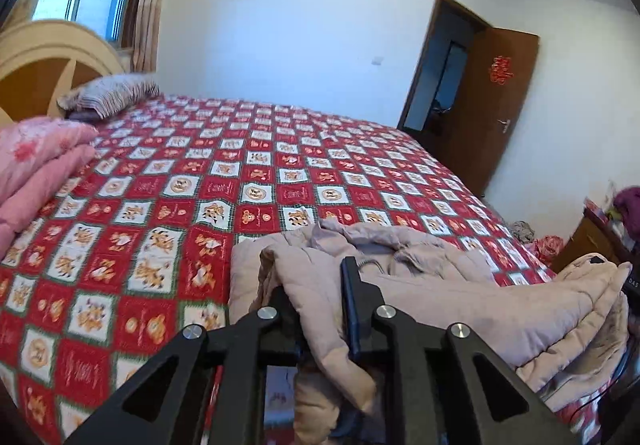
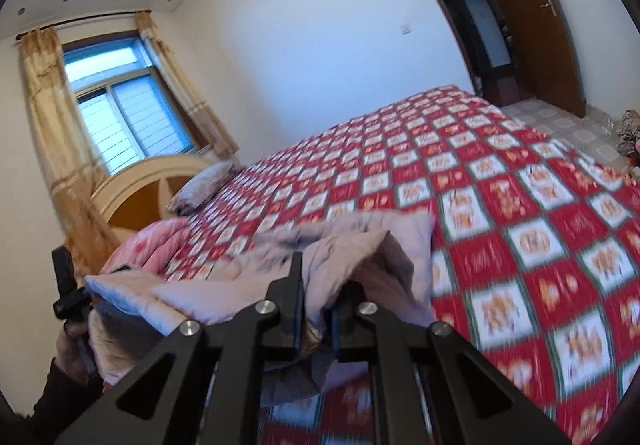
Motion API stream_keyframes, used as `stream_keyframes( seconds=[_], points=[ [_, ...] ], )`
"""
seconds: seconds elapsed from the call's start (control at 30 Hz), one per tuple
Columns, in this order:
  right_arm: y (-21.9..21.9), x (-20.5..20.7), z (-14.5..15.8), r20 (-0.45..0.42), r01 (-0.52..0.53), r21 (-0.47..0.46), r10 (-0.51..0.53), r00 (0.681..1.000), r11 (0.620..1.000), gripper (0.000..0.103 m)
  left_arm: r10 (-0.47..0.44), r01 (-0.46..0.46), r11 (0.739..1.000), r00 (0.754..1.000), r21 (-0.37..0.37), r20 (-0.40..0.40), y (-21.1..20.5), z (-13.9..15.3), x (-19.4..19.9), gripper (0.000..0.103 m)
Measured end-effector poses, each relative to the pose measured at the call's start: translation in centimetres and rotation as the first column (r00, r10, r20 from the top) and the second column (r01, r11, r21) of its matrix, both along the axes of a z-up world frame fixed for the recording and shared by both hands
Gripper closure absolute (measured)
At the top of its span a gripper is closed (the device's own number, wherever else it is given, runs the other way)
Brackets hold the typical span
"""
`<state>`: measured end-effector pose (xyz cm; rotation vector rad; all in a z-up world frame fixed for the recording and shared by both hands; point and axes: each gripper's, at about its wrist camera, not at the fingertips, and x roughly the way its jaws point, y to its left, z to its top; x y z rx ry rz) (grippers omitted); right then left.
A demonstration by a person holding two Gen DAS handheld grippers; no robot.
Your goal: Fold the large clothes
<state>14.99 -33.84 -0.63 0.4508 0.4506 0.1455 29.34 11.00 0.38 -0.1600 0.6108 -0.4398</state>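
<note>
Right, you're holding the padded beige coat (image 1: 420,285) with both tools over the near edge of the bed (image 1: 224,181). Your left gripper (image 1: 320,285) is clamping down on a fold of the coat, jaws nearly together, quilted fabric bunching between the fingers (image 1: 352,297) and spilling toward 6 o'clock. Your right gripper (image 2: 320,297) is pinching another fold of the same coat (image 2: 360,245), jaws almost closed, cloth wedged between them.

In the left wrist view the coat is stretching from the jaws out to 3 o'clock, where it's draping in layers. In the right wrist view it's running toward 9 o'clock, where the other tool (image 2: 66,285) and a hand (image 2: 74,341) in a dark sleeve are showing at the frame edge.

The red checked bedspread (image 2: 520,245) is lying under the coat. A pink quilt (image 1: 36,157) is sitting at 9 o'clock in the left view, a striped pillow (image 1: 112,95) at 10 o'clock near the headboard (image 1: 36,61). The brown door (image 1: 492,105) is standing open at 2 o'clock.
</note>
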Motion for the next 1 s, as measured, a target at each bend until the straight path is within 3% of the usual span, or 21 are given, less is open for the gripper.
stream_keyframes(
  seconds=[0.03,0.1,0.17,0.23,0.33,0.37,0.4,0.5,0.57,0.6,0.7,0.73,0.87,0.93,1.0],
  points=[
    [-0.4,1.1,0.2,0.003,0.005,0.009,-0.005,1.0,1.0,0.091,-0.001,0.001,0.999,1.0,-0.042,-0.012,0.0,-0.2,1.1,0.082],
    [-0.8,3.5,0.5,0.007,0.025,0.01,-0.025,1.0,1.0,0.091,0.014,-0.017,0.994,1.0,-0.111,-0.024,-0.2,-0.5,3.5,0.064],
    [-1.3,6.7,0.5,-0.002,0.048,0.025,-0.048,0.999,0.999,0.091,0.035,-0.038,0.991,0.999,-0.126,-0.022,-0.6,-0.6,5.3,0.046],
    [-1.8,9.2,0.2,-0.012,0.068,0.018,-0.068,0.998,0.997,0.09,0.058,-0.065,0.989,0.997,-0.136,-0.05,-1.3,-1.2,7.9,0.038],
    [-2.6,14.5,-1.0,-0.059,0.097,-0.011,-0.098,0.993,0.995,0.09,0.125,-0.132,0.986,0.989,-0.104,-0.077,-2.3,-2.5,11.6,0.024],
    [-2.8,15.8,-1.3,-0.068,0.108,-0.027,-0.11,0.992,0.994,0.089,0.17,-0.175,0.982,0.983,-0.073,-0.064,-2.6,-2.9,12.7,0.007],
    [-3.0,17.2,-1.8,-0.079,0.122,-0.035,-0.124,0.989,0.992,0.089,0.21,-0.212,0.976,0.977,-0.041,-0.04,-2.8,-3.3,13.6,0.003],
    [-3.8,21.8,-3.9,-0.134,0.155,-0.03,-0.158,0.978,0.987,0.086,0.248,-0.249,0.969,0.968,-0.007,-0.042,-3.4,-5.0,16.4,0.003],
    [-4.0,23.9,-5.5,-0.178,0.169,-0.038,-0.173,0.969,0.985,0.066,0.255,-0.253,0.967,0.964,0.03,-0.07,-4.1,-6.6,17.3,0.003],
    [-3.9,25.0,-6.6,-0.211,0.171,-0.058,-0.18,0.961,0.984,0.061,0.266,-0.263,0.963,0.962,0.057,-0.06,-4.6,-7.3,17.1,0.003],
    [-3.6,25.6,-8.3,-0.221,0.184,-0.09,-0.2,0.955,0.979,0.033,0.299,-0.298,0.941,0.954,0.161,0.019,-6.3,-8.0,15.4,0.003],
    [-3.4,25.5,-8.4,-0.207,0.204,-0.11,-0.223,0.953,0.973,0.019,0.307,-0.31,0.933,0.951,0.185,0.045,-6.8,-8.1,14.9,0.003],
    [-1.7,23.5,-8.3,-0.167,0.269,-0.21,-0.306,0.937,0.94,0.016,0.272,-0.308,0.921,0.947,0.24,0.173,-9.8,-8.0,11.4,0.003],
    [0.7,22.6,-8.2,-0.155,0.219,-0.211,-0.254,0.955,0.953,0.016,0.232,-0.294,0.921,0.941,0.254,0.247,-11.4,-7.6,9.6,0.003],
    [4.4,21.5,-8.2,-0.127,0.137,-0.274,-0.177,0.976,0.952,0.016,0.173,-0.261,0.925,0.936,0.275,0.308,-13.3,-7.5,8.7,0.002]
  ],
)
